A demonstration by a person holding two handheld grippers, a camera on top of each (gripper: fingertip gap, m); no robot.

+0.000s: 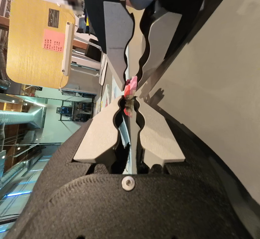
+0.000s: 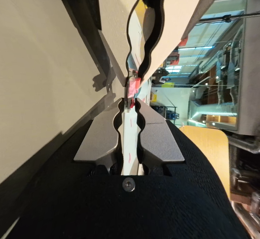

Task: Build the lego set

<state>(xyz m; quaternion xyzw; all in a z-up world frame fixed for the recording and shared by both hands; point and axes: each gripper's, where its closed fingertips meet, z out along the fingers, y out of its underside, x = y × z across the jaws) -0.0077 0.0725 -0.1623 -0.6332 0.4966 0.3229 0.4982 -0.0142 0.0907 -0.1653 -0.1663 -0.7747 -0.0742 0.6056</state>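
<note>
We see a small pink-and-red lego piece (image 1: 131, 87) pinched between two sets of fingertips, held up off the table (image 1: 211, 77), mid-air beside the beige tabletop. In the left wrist view part of it is covered by a mosaic patch, so its exact shape we cannot tell. In the right wrist view the same lego piece (image 2: 133, 88) shows a pink body with a red block on one side, plus a thin grey bit and a red tab lower down between the near tips.

Left gripper (image 1: 128, 98): tips pressed nearly together, pinching the lower end of the lego piece. Right gripper (image 1: 130, 83) comes in from the top of that view, tips also closed on the upper end of the piece. In its own view the right gripper (image 2: 129, 101) has its tips narrowly apart with the grey-and-red end clamped between them; the left gripper (image 2: 133, 79) meets it from above.

Gripper shadows fall on the table. Behind: a wooden chair seat underside (image 1: 35, 42) with a pink sticky note (image 1: 54, 40), printed sheets (image 1: 106, 98) on the table, glass walls and silver ducting (image 1: 18, 118).
</note>
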